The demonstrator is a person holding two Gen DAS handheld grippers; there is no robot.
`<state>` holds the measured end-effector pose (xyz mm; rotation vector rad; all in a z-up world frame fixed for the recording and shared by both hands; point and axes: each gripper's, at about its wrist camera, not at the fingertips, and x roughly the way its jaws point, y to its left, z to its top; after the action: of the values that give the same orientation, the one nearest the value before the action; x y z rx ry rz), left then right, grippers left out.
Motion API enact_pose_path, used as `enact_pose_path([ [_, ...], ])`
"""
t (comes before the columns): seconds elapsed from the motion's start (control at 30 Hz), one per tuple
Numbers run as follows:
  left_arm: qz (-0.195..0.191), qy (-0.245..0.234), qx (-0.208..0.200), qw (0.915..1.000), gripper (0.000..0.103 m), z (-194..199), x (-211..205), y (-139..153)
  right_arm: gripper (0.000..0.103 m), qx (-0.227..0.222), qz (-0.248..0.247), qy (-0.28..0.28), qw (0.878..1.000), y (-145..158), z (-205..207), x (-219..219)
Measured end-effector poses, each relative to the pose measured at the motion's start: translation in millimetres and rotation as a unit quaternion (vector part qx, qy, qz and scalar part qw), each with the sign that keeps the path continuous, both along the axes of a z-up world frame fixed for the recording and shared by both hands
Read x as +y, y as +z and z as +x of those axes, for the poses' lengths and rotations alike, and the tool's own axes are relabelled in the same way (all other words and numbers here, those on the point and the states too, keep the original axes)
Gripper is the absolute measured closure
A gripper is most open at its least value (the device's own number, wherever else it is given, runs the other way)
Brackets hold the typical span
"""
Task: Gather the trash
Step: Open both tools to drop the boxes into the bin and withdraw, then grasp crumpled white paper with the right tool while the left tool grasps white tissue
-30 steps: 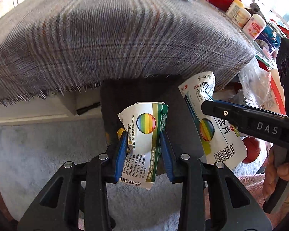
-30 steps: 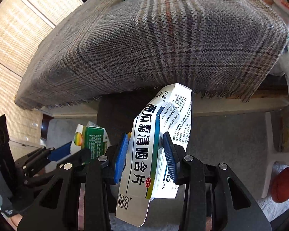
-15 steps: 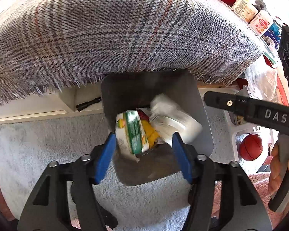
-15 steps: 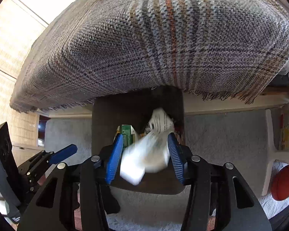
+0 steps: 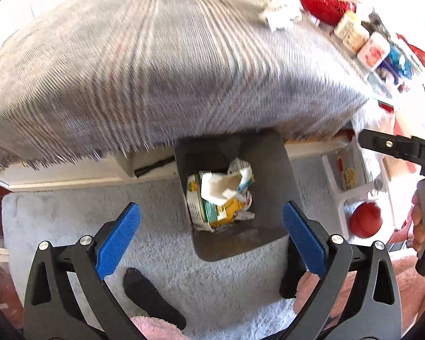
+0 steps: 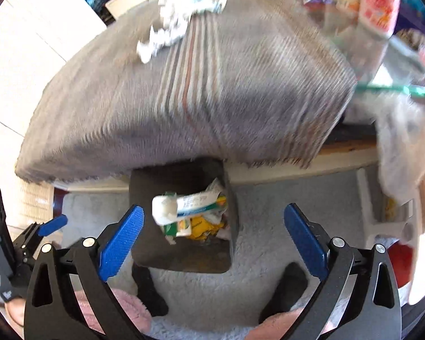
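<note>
A dark grey bin (image 5: 272,175) stands on the pale carpet under the table edge, and it also shows in the right wrist view (image 6: 144,187). Crushed medicine cartons (image 5: 221,198) lie inside it, green, yellow and white; the right wrist view shows them too (image 6: 189,212). My left gripper (image 5: 211,235) is open and empty above the bin. My right gripper (image 6: 211,235) is open and empty above the bin as well. Crumpled white paper (image 5: 280,14) lies on the plaid cloth at the far side; the right wrist view shows it as well (image 6: 172,17).
A grey plaid cloth (image 5: 155,70) covers the table and hangs over its near edge. Bottles (image 5: 362,39) and a red basket (image 5: 325,2) crowd the far right of the table. A red ball (image 5: 365,219) sits in a white rack right of the bin.
Both grippers opened and let go of their cartons, which dropped into the bin. Both grippers have since opened wider and tilted up toward the table.
</note>
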<state>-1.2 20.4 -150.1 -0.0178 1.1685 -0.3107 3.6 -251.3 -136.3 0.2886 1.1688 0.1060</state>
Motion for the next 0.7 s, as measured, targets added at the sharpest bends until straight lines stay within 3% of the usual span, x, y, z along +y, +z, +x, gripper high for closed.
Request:
enact_pose_path([
  [0.33,0.016,-0.005,-0.046,0.9988,0.008,50.3,-17.2,47.5,0.004,-0.036,-0.015,-0.008,0.999,50.8,43.7,-15.1],
  [0.7,0.019,-0.031,-0.083,0.9959,0.008,118.8,-66.4,56.4,0.004,-0.086,-0.008,-0.028,0.996,88.4,117.2,-23.0],
])
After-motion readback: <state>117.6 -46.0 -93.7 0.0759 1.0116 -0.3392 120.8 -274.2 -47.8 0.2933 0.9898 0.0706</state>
